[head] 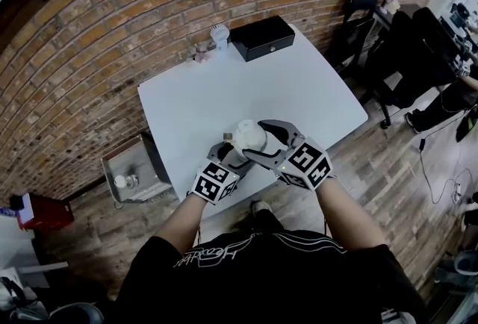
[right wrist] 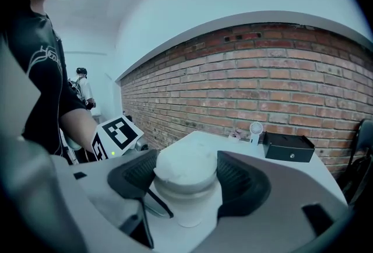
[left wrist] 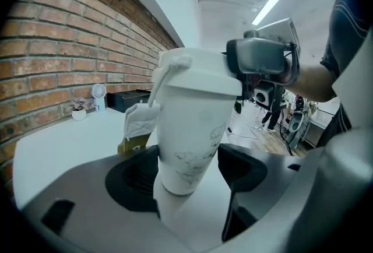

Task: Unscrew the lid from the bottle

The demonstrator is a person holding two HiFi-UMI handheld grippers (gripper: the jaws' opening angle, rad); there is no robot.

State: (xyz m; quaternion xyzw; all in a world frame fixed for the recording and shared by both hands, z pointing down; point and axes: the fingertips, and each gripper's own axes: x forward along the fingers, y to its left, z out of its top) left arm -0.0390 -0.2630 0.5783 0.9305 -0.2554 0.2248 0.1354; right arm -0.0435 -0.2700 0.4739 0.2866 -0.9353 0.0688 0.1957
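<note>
Nearest the person, the left gripper has its jaws wide and closed on the lower body of the white bottle, a pad pressing each side. The right gripper comes in from the other side with its jaws equally wide, pads set against the domed lid, which is on the bottle. The bottle is held over the near edge of the white table; whether its base touches the top cannot be told. Just behind it lies a small yellowish thing with a white wrap. Most of the tabletop beyond is bare. At the far edge, against the brick wall, stand a small pot plant, a little white fan and a black box in a row. A grey open bin sits on the wood floor left of the table, and a dark chair stands off its far right corner. Only the head view shows both arms and the floor. Only the left gripper view shows the ceiling light strip and the right gripper clamped across the lid from the side. Only the right gripper view shows the left gripper's marker cube close up and a second person standing far down the wall.
</note>
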